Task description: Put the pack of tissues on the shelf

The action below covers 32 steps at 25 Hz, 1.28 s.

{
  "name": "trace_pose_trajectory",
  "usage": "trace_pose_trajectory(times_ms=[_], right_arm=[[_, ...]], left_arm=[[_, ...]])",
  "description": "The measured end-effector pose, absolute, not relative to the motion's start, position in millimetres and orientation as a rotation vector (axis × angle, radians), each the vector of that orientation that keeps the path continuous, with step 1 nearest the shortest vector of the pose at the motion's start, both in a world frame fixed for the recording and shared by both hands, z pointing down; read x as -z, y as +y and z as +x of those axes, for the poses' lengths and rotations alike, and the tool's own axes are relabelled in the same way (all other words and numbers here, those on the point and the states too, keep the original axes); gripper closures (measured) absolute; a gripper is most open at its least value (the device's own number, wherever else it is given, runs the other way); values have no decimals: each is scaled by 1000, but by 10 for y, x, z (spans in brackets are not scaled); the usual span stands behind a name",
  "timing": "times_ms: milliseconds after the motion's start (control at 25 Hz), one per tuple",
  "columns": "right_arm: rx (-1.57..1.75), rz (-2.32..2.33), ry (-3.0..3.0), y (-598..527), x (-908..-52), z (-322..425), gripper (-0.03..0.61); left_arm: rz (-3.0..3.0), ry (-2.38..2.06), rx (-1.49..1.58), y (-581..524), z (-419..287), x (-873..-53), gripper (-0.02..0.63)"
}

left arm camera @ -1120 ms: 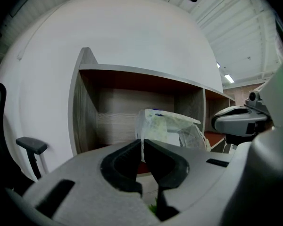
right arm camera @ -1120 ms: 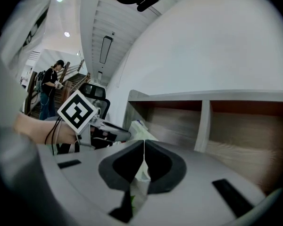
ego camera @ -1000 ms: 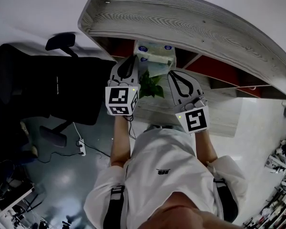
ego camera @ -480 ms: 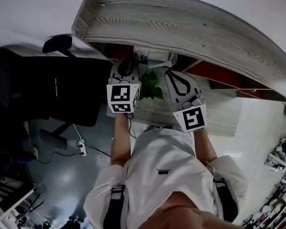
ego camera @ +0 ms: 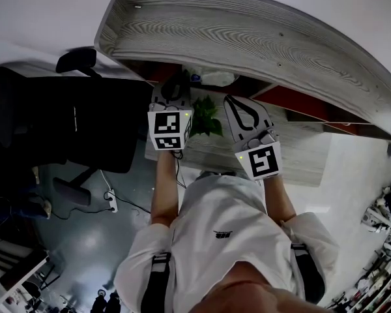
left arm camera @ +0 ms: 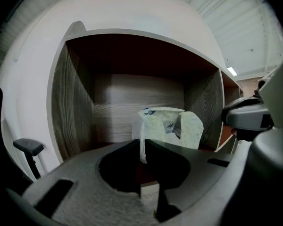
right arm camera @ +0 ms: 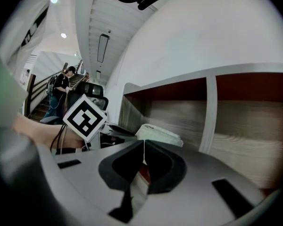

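- Head view: my left gripper [ego camera: 180, 78] and right gripper [ego camera: 229, 99] reach into the wooden shelf [ego camera: 247, 38], with the pack of tissues [ego camera: 216, 78] between their tips.
- Left gripper view: my jaws are pinched on the pack's wrapper flap, and the pack stands inside the compartment.
- Right gripper view: my jaws are closed on a thin pale sliver at the pack's edge.

No legible text, shirt logo [ego camera: 223, 234] too small

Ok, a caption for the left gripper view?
Left gripper, jaws shut on the wrapper edge, holds the pack inside a shelf compartment.
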State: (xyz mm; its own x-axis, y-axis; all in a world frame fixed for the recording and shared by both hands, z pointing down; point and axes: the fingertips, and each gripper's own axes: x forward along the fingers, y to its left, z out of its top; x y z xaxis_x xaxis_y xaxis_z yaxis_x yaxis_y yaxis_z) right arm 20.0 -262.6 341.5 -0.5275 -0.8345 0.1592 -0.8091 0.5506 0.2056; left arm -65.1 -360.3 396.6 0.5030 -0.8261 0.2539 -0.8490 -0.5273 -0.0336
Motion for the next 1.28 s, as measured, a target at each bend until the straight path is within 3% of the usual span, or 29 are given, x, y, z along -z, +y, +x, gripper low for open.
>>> trace_pose_trajectory(times_ms=[520, 720, 1280], right_arm=[[133, 1380, -2553, -2649, -3444, 169, 551], [138, 1378, -2551, -2633, -3439, 162, 551], [164, 1377, -2564, -2535, -3365, 128, 551]], left_arm=[[2656, -1502, -383, -3632, -674, -3943, 568], [2648, -1516, -382, -3636, -707, -3934, 515], [2666, -1537, -371, -3504, -746, -3816, 515]])
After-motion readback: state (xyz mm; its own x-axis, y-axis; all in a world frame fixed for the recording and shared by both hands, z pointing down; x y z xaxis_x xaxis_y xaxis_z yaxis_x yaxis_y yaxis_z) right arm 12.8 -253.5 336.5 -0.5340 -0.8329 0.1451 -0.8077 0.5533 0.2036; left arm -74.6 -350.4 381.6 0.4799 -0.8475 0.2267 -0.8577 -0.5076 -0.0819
